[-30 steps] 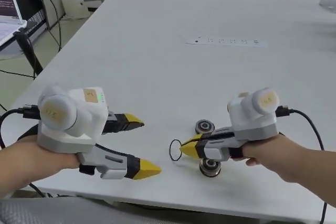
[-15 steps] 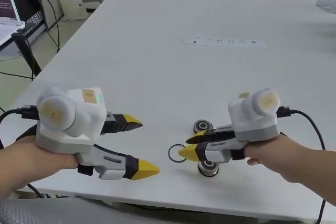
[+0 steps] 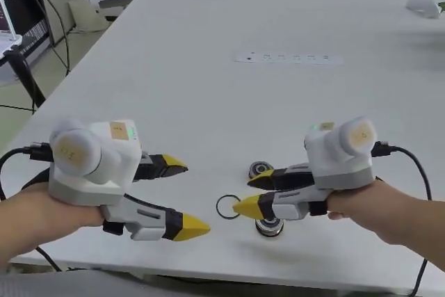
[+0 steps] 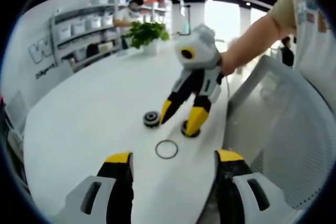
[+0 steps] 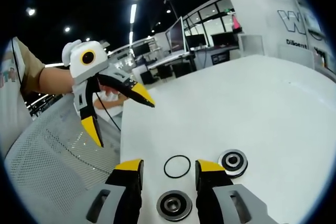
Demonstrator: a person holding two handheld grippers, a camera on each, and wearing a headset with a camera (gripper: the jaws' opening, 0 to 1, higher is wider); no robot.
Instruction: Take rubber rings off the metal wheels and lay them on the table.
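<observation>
The black rubber ring (image 3: 217, 206) is lying flat on the white worktop (image 3: 208, 88), just off the tips of the right hand-held gripper (image 3: 247, 193), whose jaws are standing apart, holding nothing. One metal wheel (image 3: 269, 226) is sitting under it and another wheel (image 3: 261, 170) just beyond. The left hand-held gripper (image 3: 189, 196) is hanging wide open nearby.

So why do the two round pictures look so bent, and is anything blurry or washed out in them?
Head view: straight lines, even light, soft shadows on the table. Left gripper view: fisheye lens curves the table edge; the windows behind are washed out. Right gripper view: same curving, dark ceiling with bright lamps; the rubber ring is sharp.
</observation>
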